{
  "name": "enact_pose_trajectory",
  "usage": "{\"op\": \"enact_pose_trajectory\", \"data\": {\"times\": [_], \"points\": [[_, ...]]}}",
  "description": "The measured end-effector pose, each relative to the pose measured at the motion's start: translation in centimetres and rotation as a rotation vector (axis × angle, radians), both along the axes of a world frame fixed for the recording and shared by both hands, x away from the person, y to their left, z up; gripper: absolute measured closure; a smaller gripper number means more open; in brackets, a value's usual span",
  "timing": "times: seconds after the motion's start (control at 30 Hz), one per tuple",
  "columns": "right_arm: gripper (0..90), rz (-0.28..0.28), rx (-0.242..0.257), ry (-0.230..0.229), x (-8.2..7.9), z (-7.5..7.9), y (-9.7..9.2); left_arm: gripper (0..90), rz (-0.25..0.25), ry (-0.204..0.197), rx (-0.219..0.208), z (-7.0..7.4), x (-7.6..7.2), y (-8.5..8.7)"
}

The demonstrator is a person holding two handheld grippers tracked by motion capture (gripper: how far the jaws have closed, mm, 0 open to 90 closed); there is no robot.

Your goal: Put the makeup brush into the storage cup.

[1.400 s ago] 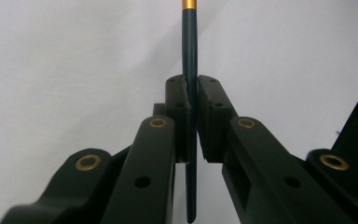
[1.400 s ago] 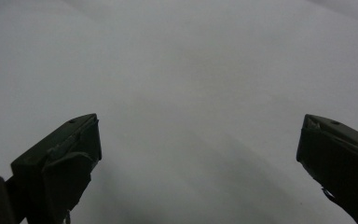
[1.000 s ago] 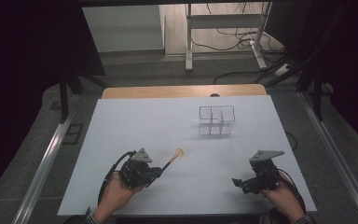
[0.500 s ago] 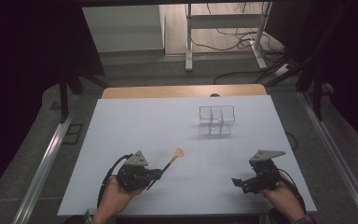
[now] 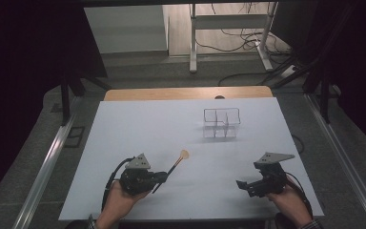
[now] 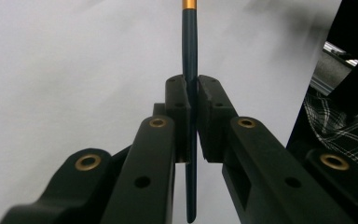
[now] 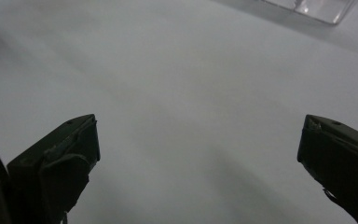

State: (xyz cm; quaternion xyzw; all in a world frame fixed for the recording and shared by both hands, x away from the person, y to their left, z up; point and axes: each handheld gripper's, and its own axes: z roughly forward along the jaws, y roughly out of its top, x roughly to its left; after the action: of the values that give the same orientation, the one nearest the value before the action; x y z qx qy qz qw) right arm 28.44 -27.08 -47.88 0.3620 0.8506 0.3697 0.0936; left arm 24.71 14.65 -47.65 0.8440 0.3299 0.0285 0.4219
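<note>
Near the front edge of the desk (image 5: 124,143), left of centre, the left gripper (image 5: 158,177) has its jaws clamped tight on the dark handle of a slim brush (image 5: 176,163) — the handle runs straight up between the pads (image 6: 177,107) in the left gripper view, a gold band just beyond them. The brush angles away toward the desk's middle, its pale round tip hanging over bare white surface. Toward the front right corner, the right gripper (image 5: 242,184) rests low with its jaws spread wide and nothing between them.

The likely step is carrying the brush to the clear divided organizer (image 5: 221,122), which stands well apart, toward the far edge and right of centre. To do it well, keep the grip firm near the handle's middle, lift before crossing, and tip the brush upright over one compartment so the thin walls are not knocked.

Open room is generous — the white surface between brush and organizer is bare, and the side edges lie well clear of both hands.
</note>
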Motion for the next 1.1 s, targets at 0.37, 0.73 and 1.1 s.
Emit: {"op": "enact_pose_trajectory", "data": {"times": [0.37,0.73,1.1], "points": [[0.0,0.002,0.093,-0.019,-0.1,0.7,0.1,84.3,-0.026,0.005,-0.066,-0.3,0.3,-0.1],[0.0,0.003,0.176,0.028,0.0,1.1,1.1,84.3,-0.036,0.001,-0.101,-0.4,0.4,-0.6],[0.0,0.025,0.221,-0.009,-0.2,1.4,2.8,84.3,-0.054,-0.012,-0.113,-0.4,0.3,-1.1]]}}
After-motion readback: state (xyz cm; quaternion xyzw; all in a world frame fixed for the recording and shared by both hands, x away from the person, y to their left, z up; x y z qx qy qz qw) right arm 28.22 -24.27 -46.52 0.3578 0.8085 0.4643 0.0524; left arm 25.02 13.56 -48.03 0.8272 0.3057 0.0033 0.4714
